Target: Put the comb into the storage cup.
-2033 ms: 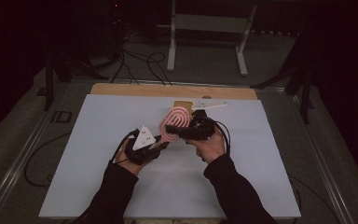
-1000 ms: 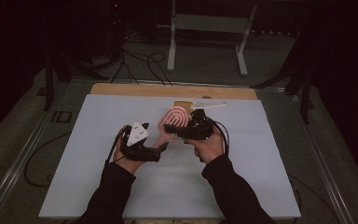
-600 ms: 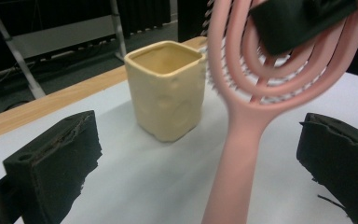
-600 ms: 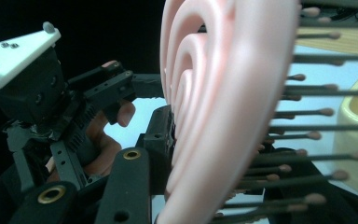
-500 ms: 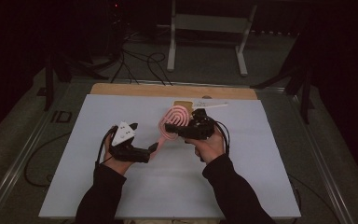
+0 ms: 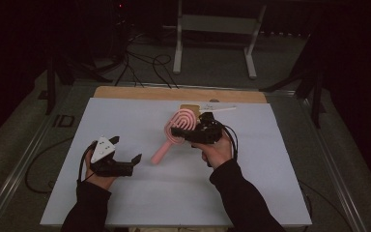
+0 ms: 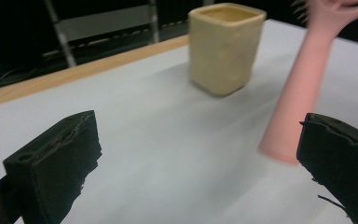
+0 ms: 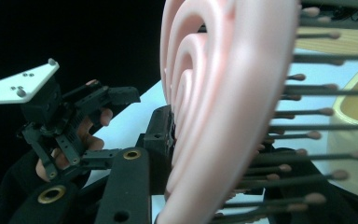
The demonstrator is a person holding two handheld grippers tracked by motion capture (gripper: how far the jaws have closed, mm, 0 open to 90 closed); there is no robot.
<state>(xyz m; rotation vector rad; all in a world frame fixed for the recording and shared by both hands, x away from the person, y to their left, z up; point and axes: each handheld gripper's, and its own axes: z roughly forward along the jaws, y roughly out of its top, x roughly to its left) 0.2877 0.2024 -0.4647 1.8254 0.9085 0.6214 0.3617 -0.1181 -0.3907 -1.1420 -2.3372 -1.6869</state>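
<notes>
Surface: a white sheet (image 6: pixel 140 203) covers the table before you, with a strip of bare wood (image 6: pixel 174 93) along its far edge. Beyond: dark floor, loose cables (image 6: pixel 140 65) and a white metal stand (image 6: pixel 217 29).

Change: your left gripper (image 6: pixel 125 153) has drawn away from the brush, leftward and toward you, across the sheet; its jaws have just been opening and now stand spread wide with nothing between them.

Pose: your left hand (image 6: pixel 94 176) holds low near the sheet, jaws pointing right toward the brush handle. Your right gripper (image 6: pixel 178 131) is clamped on the head of the pink hairbrush (image 6: pixel 171 137), at the sheet's middle, handle slanting down toward you. A cream cup (image 7: pixel 224 46) stands just behind the brush.
</notes>
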